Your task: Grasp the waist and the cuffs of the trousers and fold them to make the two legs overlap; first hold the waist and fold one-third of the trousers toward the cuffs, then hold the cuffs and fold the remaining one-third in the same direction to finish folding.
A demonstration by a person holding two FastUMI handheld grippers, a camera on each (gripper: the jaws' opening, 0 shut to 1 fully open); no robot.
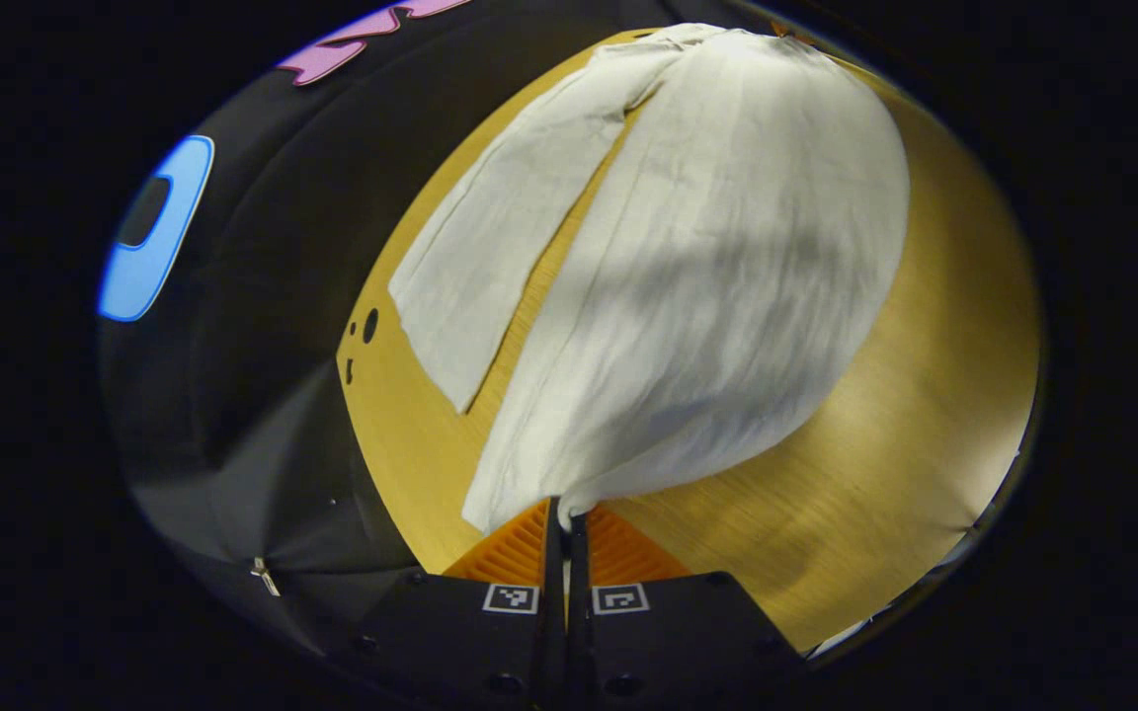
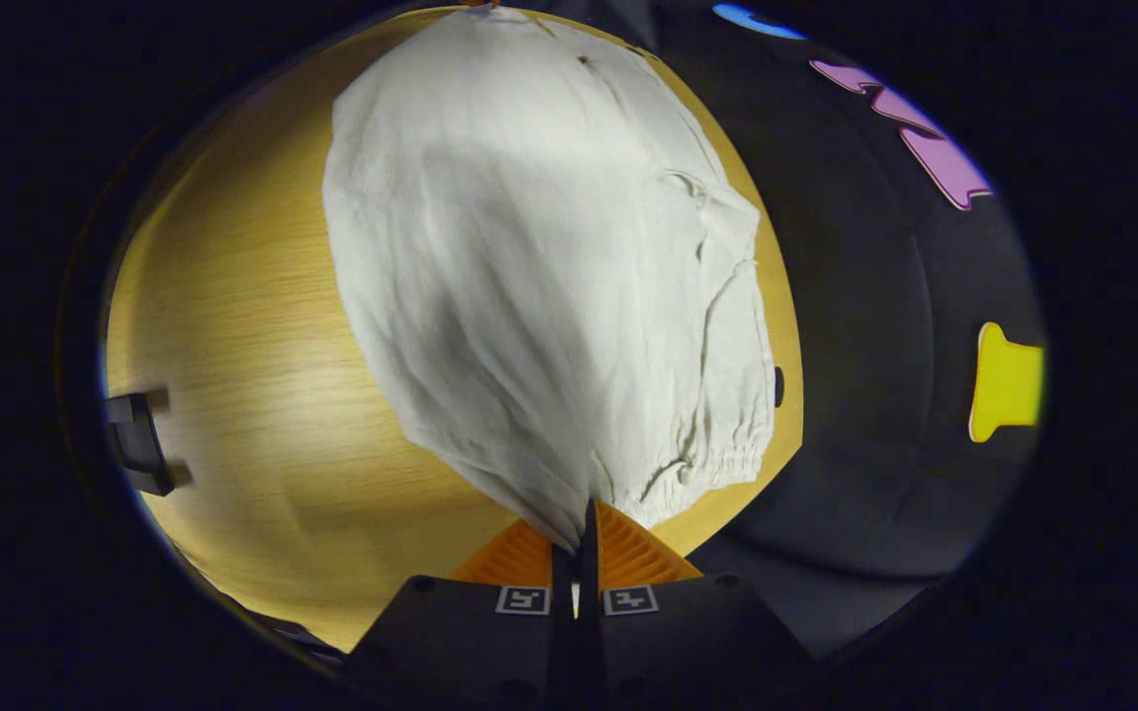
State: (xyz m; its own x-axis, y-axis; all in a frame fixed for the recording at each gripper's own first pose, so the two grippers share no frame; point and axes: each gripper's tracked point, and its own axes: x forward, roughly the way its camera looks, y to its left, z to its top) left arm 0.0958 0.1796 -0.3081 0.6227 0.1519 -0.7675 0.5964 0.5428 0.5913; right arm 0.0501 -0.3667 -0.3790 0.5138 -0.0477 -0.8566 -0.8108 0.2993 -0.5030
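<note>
Two tongs, both clamped on cloth. My left gripper (image 1: 565,513) has its fingers pressed together on the cuff edge of the pale cream, crinkled cotton trousers (image 1: 717,286); the pinched leg rises from the tips and spreads wide ahead of me. The other leg (image 1: 500,237) lies flat on the light wooden table (image 1: 885,474), just beside the held one, a narrow strip of wood showing between them. They join at the far end.

My right gripper (image 2: 581,533) is likewise closed tight, the fabric pinched at the waist end. In the right gripper view the trousers (image 2: 529,276) drape up and away from the tips, and the gathered elastic waistband (image 2: 727,454) hangs just right of them, near the table's (image 2: 243,375) edge. A dark object (image 2: 139,442) sits at the far left edge of that view; cannot tell what it is.
</note>
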